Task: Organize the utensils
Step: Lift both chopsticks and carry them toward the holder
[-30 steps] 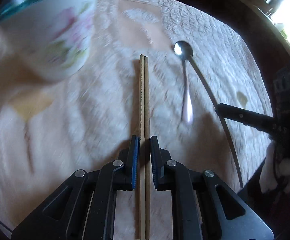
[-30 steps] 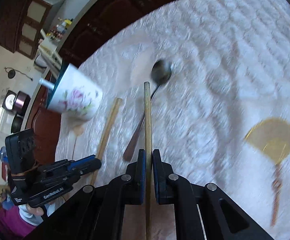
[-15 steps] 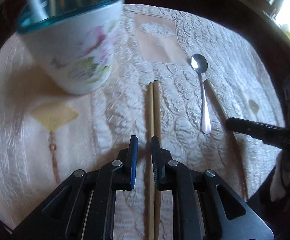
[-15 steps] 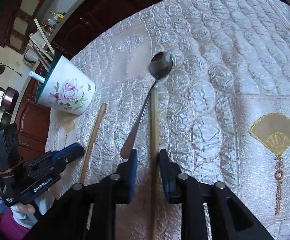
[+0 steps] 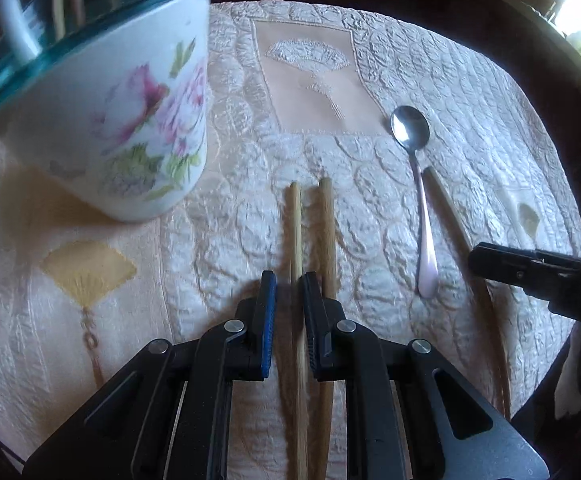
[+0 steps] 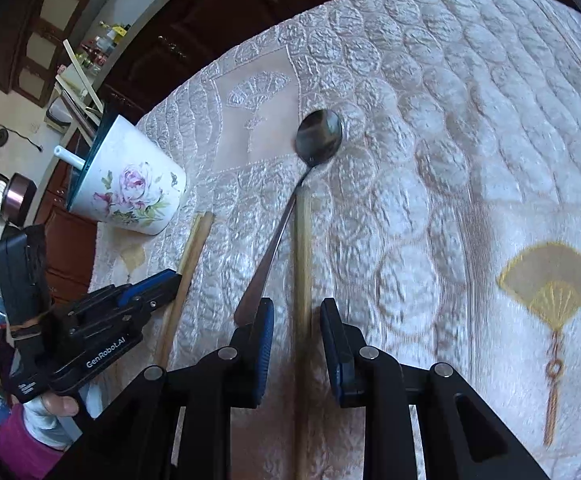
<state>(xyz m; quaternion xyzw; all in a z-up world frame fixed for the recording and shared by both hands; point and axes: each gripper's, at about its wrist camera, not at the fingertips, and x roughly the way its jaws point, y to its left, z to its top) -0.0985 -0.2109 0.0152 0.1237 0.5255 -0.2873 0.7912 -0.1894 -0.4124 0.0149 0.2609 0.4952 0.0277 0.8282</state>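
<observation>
A pair of wooden chopsticks [image 5: 296,232] lies on the quilted cloth under my left gripper [image 5: 288,280]. One stick shows in the narrow gap between the jaws, with a gap showing beside it; the other runs just outside the right finger. A floral cup [image 5: 130,120] with a teal rim stands to the upper left and holds utensils. My right gripper [image 6: 296,308] is open, astride a single chopstick [image 6: 302,248] lying beside a metal spoon [image 6: 286,220]. The right wrist view also shows the left gripper [image 6: 166,278] over the pair [image 6: 194,248], with the cup [image 6: 130,184] behind.
The cream tablecloth [image 6: 450,160] carries gold fan motifs [image 6: 550,280]. Dark wooden furniture rings the far side. In the left wrist view, the spoon [image 5: 420,200], the single chopstick [image 5: 450,216] and my right gripper [image 5: 486,260] sit at the right. A person's hand [image 6: 58,404] shows at lower left.
My right gripper's jaws opened and let go of the single chopstick, which now lies beside the spoon. The left gripper moved closer to the cup, and the pair of chopsticks spread apart.
</observation>
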